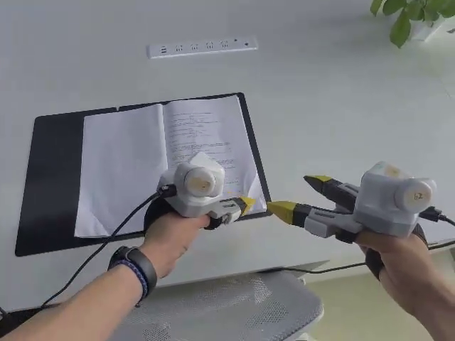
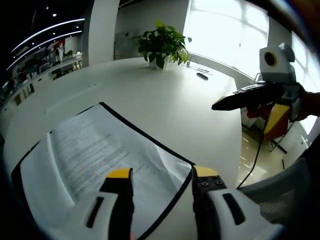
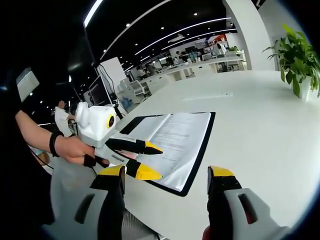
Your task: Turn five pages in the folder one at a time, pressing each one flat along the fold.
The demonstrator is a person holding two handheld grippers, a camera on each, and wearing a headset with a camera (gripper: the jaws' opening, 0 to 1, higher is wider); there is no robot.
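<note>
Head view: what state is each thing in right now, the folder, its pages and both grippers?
Black folder: open, flat on the white table.
White printed right-hand page: lying down, not gripped.
Left gripper: open, empty, over the folder's near right corner.
Right gripper: open, empty, right of the folder.

Matt black folder [image 1: 50,185], white paper pages [image 1: 142,163]

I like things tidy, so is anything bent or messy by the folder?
Mostly tidy. In the folder, the right-hand page has a soft buckle near its near corner, just ahead of the left tongs, so it isn't lying quite flat. Nothing looks spilled or torn.
</note>
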